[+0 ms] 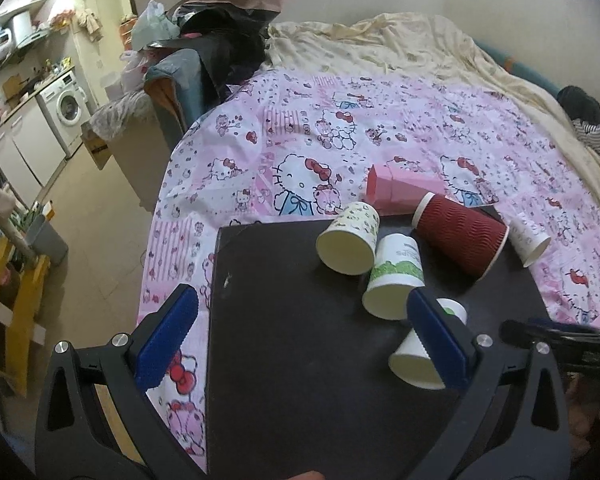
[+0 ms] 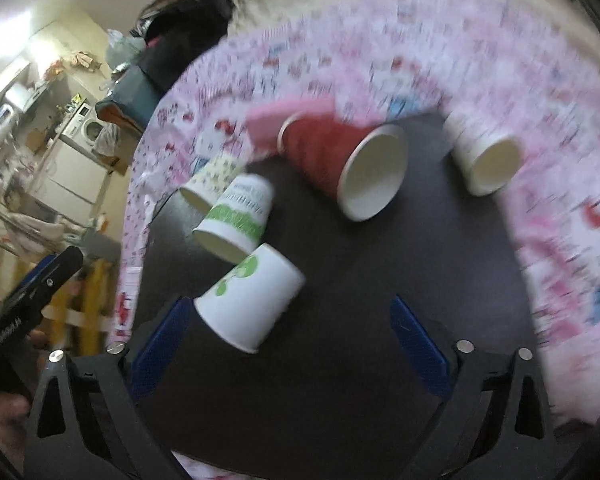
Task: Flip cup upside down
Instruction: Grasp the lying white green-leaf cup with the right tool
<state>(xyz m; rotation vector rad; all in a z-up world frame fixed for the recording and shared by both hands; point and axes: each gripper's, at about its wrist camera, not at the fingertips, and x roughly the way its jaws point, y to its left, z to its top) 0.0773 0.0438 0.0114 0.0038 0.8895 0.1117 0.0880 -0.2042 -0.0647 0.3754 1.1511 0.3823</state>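
Note:
Several paper cups lie on their sides on a black board [image 1: 284,320]. In the right wrist view a white cup with green dots [image 2: 252,300] lies between my right gripper's [image 2: 289,302] blue fingers. It is close to the left finger, far from the right one, and no pad presses it, so the gripper is open. Beyond it lie a green-banded cup [image 2: 236,216], a red ribbed cup [image 2: 340,160] and a plain white cup [image 2: 480,156]. My left gripper [image 1: 300,296] hangs open over bare board, with the dotted cup [image 1: 418,356] behind its right finger.
The board rests on a pink cartoon-print cloth [image 1: 340,128] over a bed. A yellow-patterned cup [image 1: 348,240] and a pink box [image 1: 396,190] sit at the board's far edge. The right gripper's side [image 1: 560,332] shows at the right. Left of the bed the floor drops away.

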